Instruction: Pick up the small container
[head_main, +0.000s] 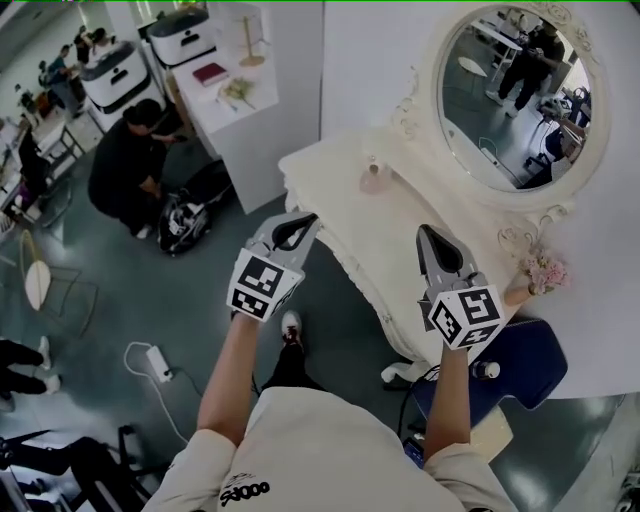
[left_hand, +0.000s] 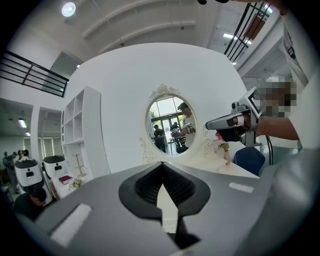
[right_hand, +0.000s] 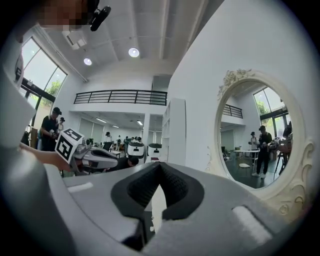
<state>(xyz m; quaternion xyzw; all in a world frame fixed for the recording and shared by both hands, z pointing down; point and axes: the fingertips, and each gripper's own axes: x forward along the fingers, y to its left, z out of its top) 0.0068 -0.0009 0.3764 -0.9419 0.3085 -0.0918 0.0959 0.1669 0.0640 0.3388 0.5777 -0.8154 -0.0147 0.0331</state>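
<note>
In front of the white vanity table (head_main: 335, 170), left gripper (head_main: 303, 222) and right gripper (head_main: 429, 236), jaws together, empty.

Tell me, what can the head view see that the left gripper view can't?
Only the head view shows a white power strip on the floor and the person's shoe. Only the left gripper view shows a round ceiling lamp and a black railing high up. Both show the oval mirror, the blue chair and the right tongs, which are shut with nothing in them.
</note>
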